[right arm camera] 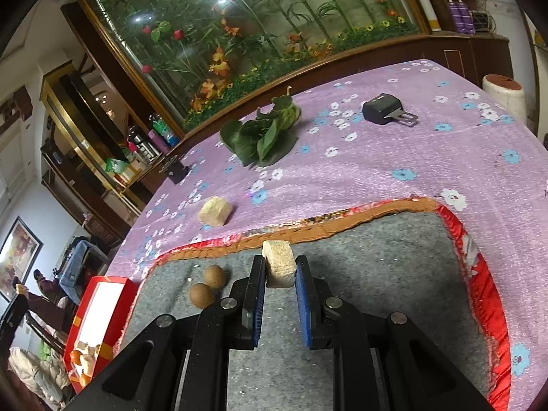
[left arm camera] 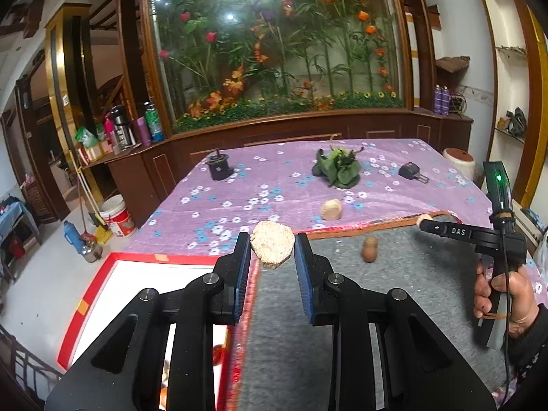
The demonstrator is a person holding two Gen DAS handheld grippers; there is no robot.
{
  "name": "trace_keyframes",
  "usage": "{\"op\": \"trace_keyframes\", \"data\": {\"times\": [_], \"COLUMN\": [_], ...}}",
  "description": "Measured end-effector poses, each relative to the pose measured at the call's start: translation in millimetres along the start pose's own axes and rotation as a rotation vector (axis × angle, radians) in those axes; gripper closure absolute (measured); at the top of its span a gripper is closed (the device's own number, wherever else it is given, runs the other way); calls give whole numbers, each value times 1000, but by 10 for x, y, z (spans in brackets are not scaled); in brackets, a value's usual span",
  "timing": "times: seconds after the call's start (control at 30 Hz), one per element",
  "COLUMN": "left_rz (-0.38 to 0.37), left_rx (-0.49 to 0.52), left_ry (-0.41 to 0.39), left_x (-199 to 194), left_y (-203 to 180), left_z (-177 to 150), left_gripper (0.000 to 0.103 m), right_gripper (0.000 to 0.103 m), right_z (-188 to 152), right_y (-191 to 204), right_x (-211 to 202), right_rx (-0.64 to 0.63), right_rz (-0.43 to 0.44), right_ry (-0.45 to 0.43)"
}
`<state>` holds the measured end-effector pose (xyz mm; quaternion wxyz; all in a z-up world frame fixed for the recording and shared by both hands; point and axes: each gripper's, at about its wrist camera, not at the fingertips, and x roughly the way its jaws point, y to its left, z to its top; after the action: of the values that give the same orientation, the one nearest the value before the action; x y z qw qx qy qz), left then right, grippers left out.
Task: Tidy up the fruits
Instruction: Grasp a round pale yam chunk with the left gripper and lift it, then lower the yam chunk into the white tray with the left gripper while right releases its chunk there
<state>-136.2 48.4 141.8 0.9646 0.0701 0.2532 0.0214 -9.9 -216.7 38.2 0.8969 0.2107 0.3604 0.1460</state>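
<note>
My left gripper (left arm camera: pixel 273 244) is shut on a rough beige chunk (left arm camera: pixel 272 251), held in the air over the left edge of the grey mat (left arm camera: pixel 376 301). Just left of it is a red box (left arm camera: pixel 102 274) with a white inside. My right gripper (right arm camera: pixel 280 262) is shut on a smaller beige block (right arm camera: pixel 279 270) above the mat (right arm camera: pixel 376 274). In the left wrist view the right gripper (left arm camera: pixel 424 223) shows at the right, held by a hand (left arm camera: pixel 513 294). Two brown round fruits (right arm camera: pixel 214 275) (right arm camera: pixel 201 295) lie on the mat. Another beige chunk (right arm camera: pixel 215 210) rests on the purple cloth.
A purple flowered cloth (left arm camera: pixel 274 178) covers the table. On it lie a bunch of green leaves (left arm camera: pixel 337 167), a small black device (left arm camera: pixel 411 171) and a black pot-like object (left arm camera: pixel 219 167). The red box (right arm camera: pixel 99 308) holds orange and pale pieces. A wooden cabinet stands behind the table.
</note>
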Motion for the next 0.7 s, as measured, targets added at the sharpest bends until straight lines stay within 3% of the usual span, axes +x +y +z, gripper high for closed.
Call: {"op": "trace_keyframes", "data": {"times": [0.4,0.7], "left_rz": [31,68], "left_rx": [-70,-121], "left_ry": [-16,5], "left_x": [-129,-103], "left_y": [468,851], "left_z": [-127,-314], "left_gripper": [78,78], "right_gripper": [86,86], "right_z": [-57,-241], "right_y": [-24,781], "right_x": [-31,-56], "right_rx": [20,-51], "right_rz": [-60,95], "right_ry": [-24,-7]}}
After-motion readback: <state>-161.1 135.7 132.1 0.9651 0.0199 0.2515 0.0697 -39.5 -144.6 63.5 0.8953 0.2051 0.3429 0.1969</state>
